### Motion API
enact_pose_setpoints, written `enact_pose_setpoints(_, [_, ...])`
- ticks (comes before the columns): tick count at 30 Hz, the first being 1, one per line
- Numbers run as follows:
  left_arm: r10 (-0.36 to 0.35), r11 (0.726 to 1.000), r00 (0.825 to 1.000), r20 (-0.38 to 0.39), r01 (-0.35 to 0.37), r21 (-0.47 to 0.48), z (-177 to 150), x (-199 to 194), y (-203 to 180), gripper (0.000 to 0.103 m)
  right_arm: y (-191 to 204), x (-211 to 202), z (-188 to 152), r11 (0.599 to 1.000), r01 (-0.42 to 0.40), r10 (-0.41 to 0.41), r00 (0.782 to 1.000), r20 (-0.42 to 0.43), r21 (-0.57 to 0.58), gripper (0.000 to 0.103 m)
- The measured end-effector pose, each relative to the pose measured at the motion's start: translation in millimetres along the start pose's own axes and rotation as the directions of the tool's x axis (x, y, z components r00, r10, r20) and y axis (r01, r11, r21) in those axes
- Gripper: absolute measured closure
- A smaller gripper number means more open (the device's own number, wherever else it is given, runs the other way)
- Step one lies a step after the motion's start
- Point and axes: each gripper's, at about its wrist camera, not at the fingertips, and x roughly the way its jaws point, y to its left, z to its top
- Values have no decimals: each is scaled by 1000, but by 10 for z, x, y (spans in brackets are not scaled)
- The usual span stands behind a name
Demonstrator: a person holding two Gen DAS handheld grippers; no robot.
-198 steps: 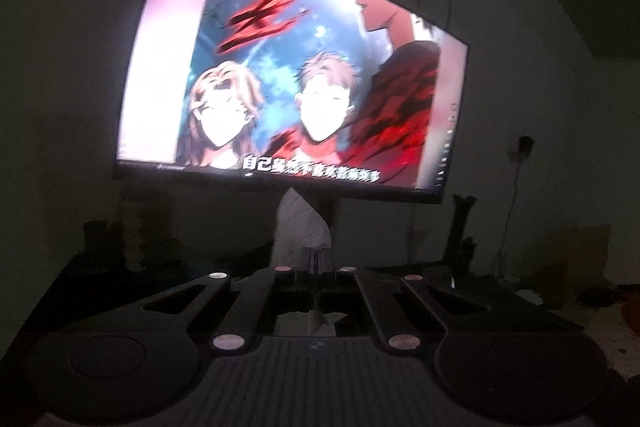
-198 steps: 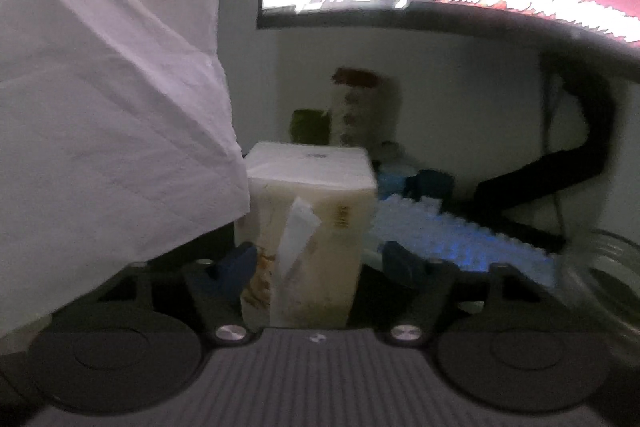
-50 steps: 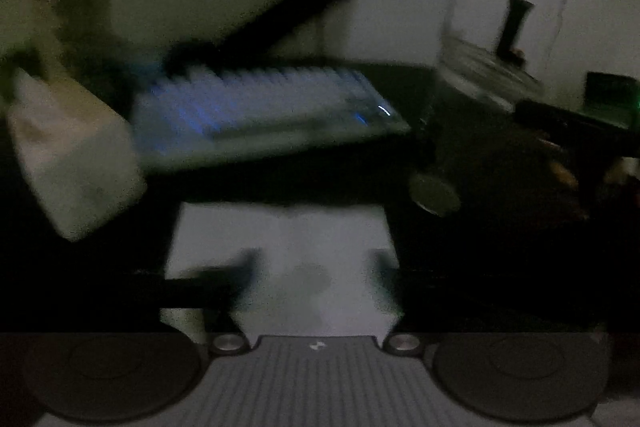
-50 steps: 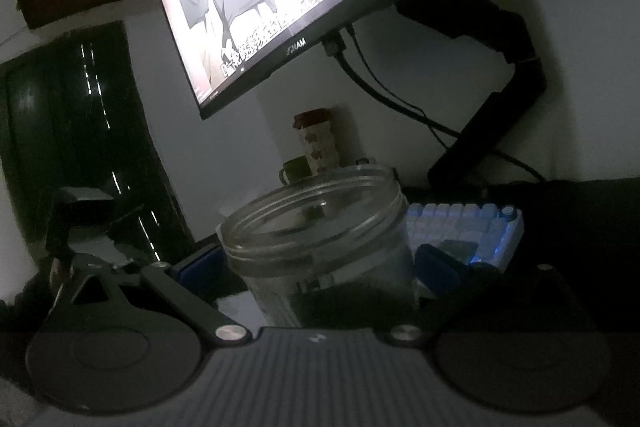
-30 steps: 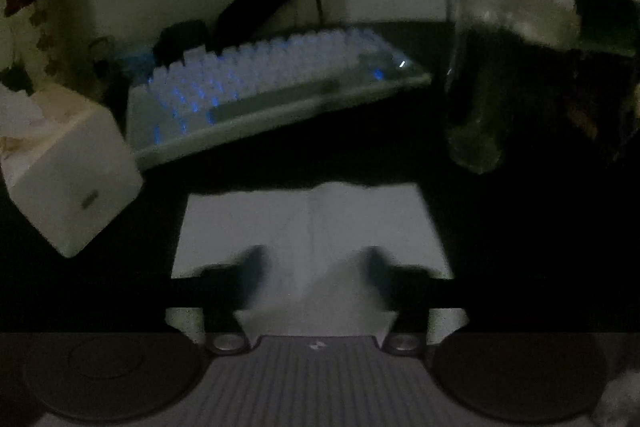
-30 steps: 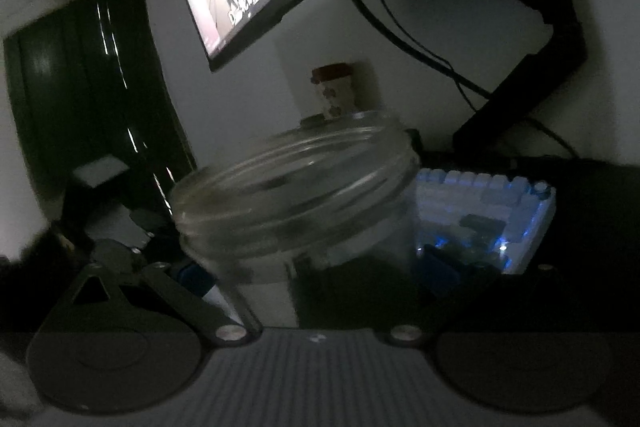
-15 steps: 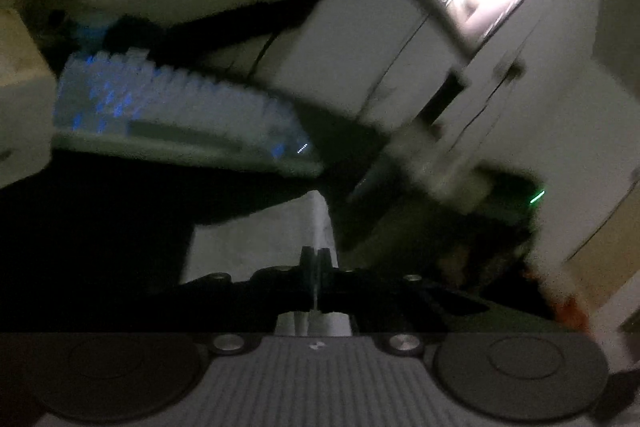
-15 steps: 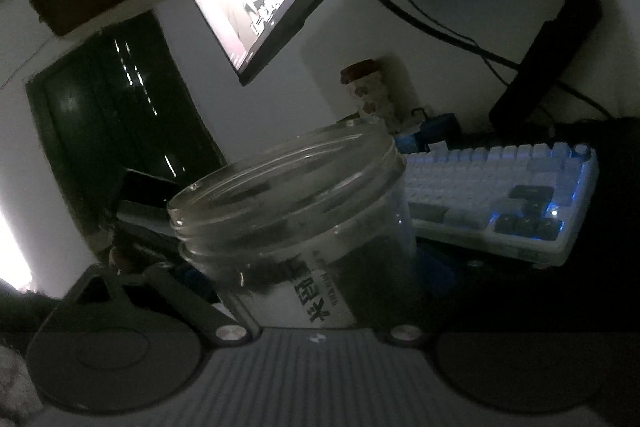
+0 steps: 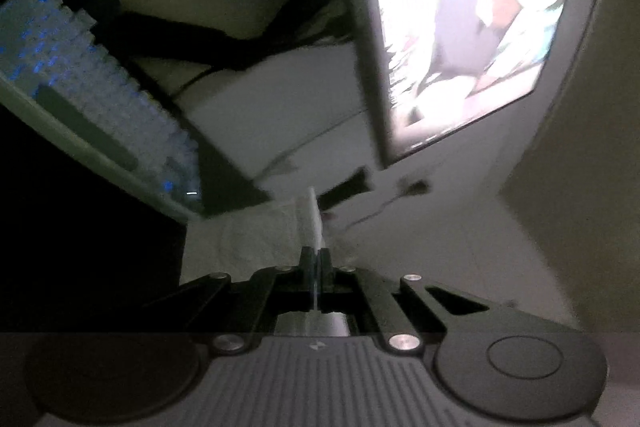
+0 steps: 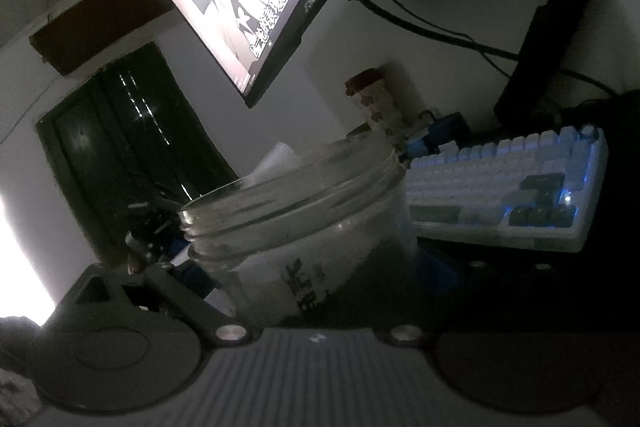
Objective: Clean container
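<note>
Right hand-held gripper clamps the clear jar, mouth up, axis apparently tilted left; left hand-held gripper pinches tissue.

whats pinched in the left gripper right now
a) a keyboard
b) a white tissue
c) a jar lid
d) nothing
b: the left gripper is shut on a white tissue, whose thin folded edge sticks out past the fingertips, while the clear jar sits in the right gripper.

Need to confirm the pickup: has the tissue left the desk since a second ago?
Yes. The tissue, then flat before the keyboard, now stands pinched in the shut left gripper.
</note>
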Motion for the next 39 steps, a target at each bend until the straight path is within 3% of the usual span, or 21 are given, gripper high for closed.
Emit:
enact_pose_setpoints(3, [98, 991, 994, 39, -101, 92, -118, 77, -116, 103, -13, -4, 3, 1000, 3, -3, 1000, 10, 13, 0])
enact_pose_setpoints(7, [133, 971, 990, 51, -141, 195, -223, 169, -283, 103, -11, -9, 0, 1000, 9, -9, 1000, 12, 15, 0])
enact_pose_setpoints(11, [300, 869, 950, 82, -308, 388, -368, 269, -554, 103, -17, -12, -6, 1000, 31, -31, 999, 10, 6, 0])
enact_pose_setpoints(13, [376, 809, 923, 88, -373, 455, -423, 344, -665, 102, -5, -12, -16, 999, 42, -42, 999, 6, -17, 0])
enact_pose_setpoints(15, [408, 779, 909, 88, -397, 485, -447, 389, -714, 103, 14, -8, -26, 998, 48, -48, 999, 4, -37, 0])
enact_pose_setpoints(24, [336, 843, 942, 22, -312, 438, -391, 221, -640, 103, 45, 33, -51, 997, 28, -29, 999, -15, -78, 0])
enact_pose_setpoints(33, [357, 821, 934, 20, -324, 471, -465, -1, -640, 102, 102, 193, -35, 992, -40, 30, 996, -79, -117, 2])
enact_pose_setpoints(36, [368, 817, 929, 23, -336, 468, -447, -30, -595, 102, 157, 156, -71, 992, -9, -1, 997, -75, -128, 0])
enact_pose_setpoints(39, [352, 825, 936, 6, -314, 470, -457, -23, -589, 102, 264, 53, -117, 981, 56, -71, 995, -75, -185, 0])
